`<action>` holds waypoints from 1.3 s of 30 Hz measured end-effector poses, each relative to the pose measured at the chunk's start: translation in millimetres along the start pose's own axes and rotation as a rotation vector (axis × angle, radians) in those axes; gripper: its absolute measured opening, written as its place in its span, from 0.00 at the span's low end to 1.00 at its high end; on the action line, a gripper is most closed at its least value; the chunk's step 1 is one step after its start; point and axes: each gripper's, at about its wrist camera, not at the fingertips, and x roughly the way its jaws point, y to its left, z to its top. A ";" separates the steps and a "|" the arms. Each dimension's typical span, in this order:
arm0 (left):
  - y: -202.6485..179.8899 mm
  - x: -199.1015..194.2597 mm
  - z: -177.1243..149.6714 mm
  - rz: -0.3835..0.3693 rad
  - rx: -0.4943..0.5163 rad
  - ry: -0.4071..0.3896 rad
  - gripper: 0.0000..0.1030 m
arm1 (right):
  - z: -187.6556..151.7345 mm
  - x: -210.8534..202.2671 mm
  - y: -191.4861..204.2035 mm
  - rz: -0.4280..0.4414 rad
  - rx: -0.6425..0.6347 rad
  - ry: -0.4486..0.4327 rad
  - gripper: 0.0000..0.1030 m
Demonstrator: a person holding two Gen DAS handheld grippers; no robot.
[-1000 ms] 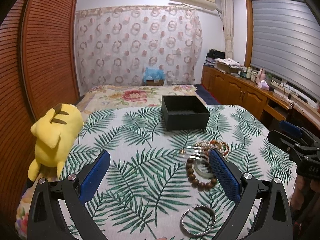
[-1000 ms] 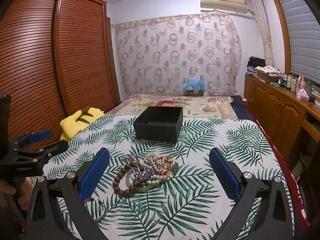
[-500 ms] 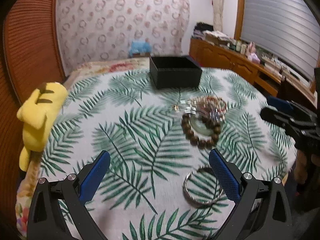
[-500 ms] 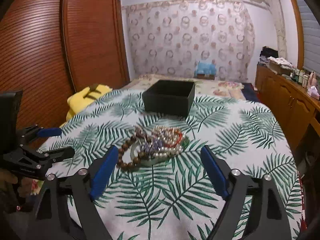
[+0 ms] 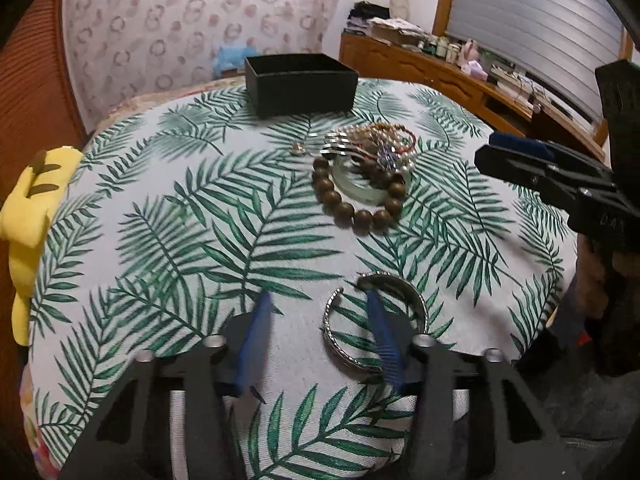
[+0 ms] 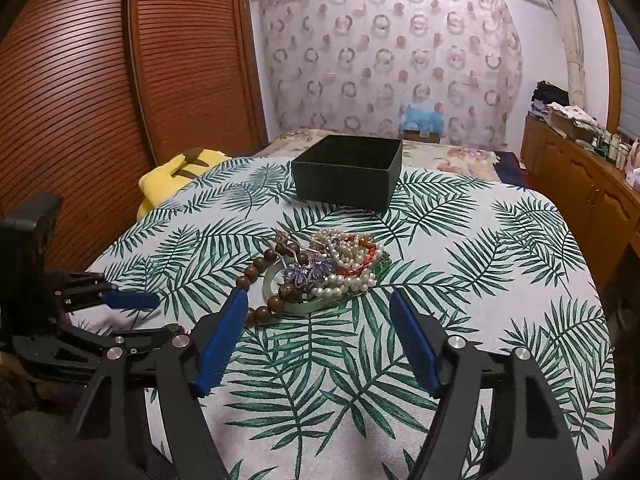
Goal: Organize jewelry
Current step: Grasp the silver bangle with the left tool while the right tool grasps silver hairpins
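Left gripper [image 5: 316,312] half-spread, jaws just narrowing — one finger inside the silver bangle [image 5: 374,322], not pinching yet; best straddle its rim squarely. Right gripper [image 6: 320,312] open.

Dim, warm indoor light with soft shadows. Both fisheye views bend strongly and darken at the corners. Blue fingertips [image 5: 256,336] of the left gripper [image 5: 316,312] smear with motion blur.
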 end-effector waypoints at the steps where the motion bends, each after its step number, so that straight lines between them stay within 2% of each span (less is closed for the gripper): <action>1: 0.1 2.9 -1.0 -0.001 -0.002 0.009 0.31 | 0.6 1.1 -0.4 0.003 -0.003 0.005 0.73; 3: -0.2 4.2 -2.1 0.008 0.010 0.005 0.22 | 0.2 3.4 0.7 0.011 -0.015 0.012 0.73; 5: -0.8 4.4 -2.6 -0.005 0.020 0.009 0.05 | 0.4 6.0 1.9 0.017 -0.026 0.019 0.70; 9: 0.2 3.4 -1.0 0.006 0.029 -0.003 0.04 | 3.2 15.2 4.7 0.034 -0.050 0.033 0.64; 15: 14.3 2.3 11.8 0.026 -0.009 -0.052 0.04 | 14.6 32.4 6.7 0.056 -0.081 0.056 0.53; 21: 24.2 -1.0 19.9 0.037 -0.040 -0.092 0.04 | 23.1 53.8 17.1 0.069 -0.134 0.093 0.51; 32: 36.3 -4.5 29.6 0.059 -0.069 -0.133 0.04 | 23.1 90.2 35.9 -0.063 -0.301 0.157 0.51; 37: 37.9 -4.3 31.3 0.059 -0.075 -0.141 0.04 | 23.3 93.2 29.1 -0.089 -0.315 0.174 0.51; 39: 37.1 -4.8 31.3 0.058 -0.074 -0.144 0.04 | 23.3 93.3 27.0 -0.087 -0.318 0.175 0.48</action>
